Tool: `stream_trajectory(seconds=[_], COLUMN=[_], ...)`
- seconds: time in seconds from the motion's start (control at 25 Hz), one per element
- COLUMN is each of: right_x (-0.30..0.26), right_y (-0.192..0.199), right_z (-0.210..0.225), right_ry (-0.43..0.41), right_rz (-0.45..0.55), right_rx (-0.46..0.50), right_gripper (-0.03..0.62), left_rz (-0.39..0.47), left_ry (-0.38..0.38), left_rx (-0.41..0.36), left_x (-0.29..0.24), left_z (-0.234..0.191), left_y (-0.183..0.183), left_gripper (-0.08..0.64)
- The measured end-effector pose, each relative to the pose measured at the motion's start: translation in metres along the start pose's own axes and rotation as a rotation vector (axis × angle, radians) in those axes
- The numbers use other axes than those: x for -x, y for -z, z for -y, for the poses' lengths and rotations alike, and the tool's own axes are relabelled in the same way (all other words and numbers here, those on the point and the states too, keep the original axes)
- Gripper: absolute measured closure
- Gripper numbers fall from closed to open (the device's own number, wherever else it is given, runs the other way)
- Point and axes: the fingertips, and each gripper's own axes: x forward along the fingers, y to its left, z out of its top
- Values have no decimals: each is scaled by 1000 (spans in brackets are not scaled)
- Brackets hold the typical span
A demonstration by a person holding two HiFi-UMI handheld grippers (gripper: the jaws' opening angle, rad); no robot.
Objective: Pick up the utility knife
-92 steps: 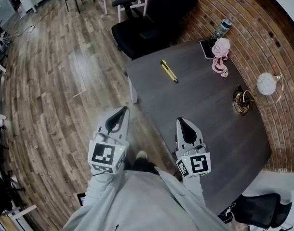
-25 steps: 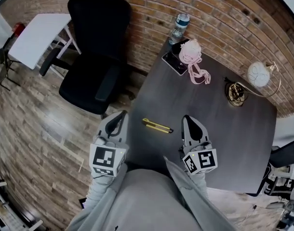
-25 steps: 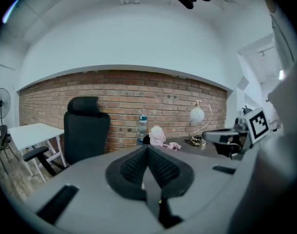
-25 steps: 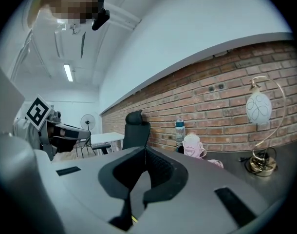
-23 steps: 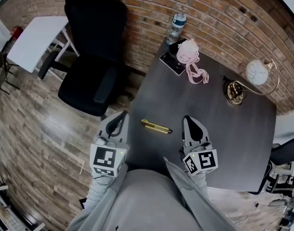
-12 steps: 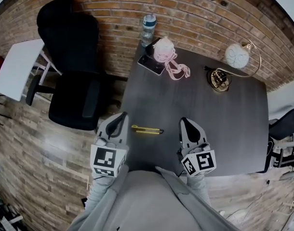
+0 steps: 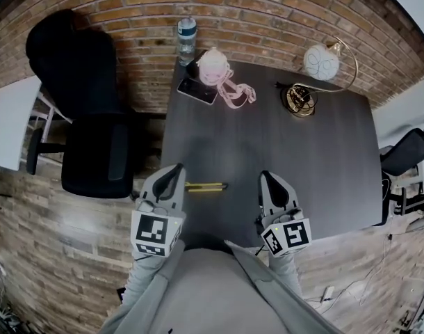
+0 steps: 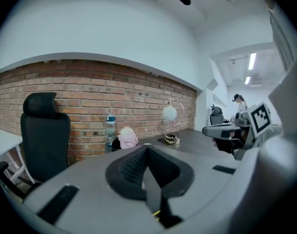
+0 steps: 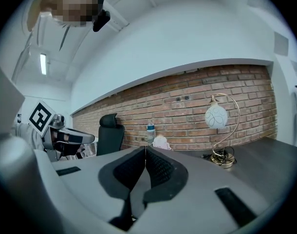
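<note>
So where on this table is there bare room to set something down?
The table has its right half bare, from the lamp base to the near edge; so is the middle, between utility knife and pink cord. Crowded: far left corner, with phone and water bottle.

You see a yellow utility knife (image 7: 206, 186), a dark grey table (image 7: 323, 165), a black chair (image 7: 94, 155), a red-brown brick wall (image 7: 267, 12) with pale mortar lines, and a pink cord (image 7: 233, 94).
</note>
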Motion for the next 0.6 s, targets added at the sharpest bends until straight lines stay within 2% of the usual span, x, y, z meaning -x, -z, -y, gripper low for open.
stream_trajectory(seconds=[0.36,0.6], right_x=[9,13], right_y=[10,18], right_z=[1,0], right_ry=[53,69], right_rz=[-16,-31], right_rx=[-20,-35], right_gripper=[574,574], left_rz=[-54,-122], left_ry=[67,168], left_rx=[-15,-37], left_x=[-10,-17], left_z=[5,22], left_y=[19,37], left_gripper=[540,540])
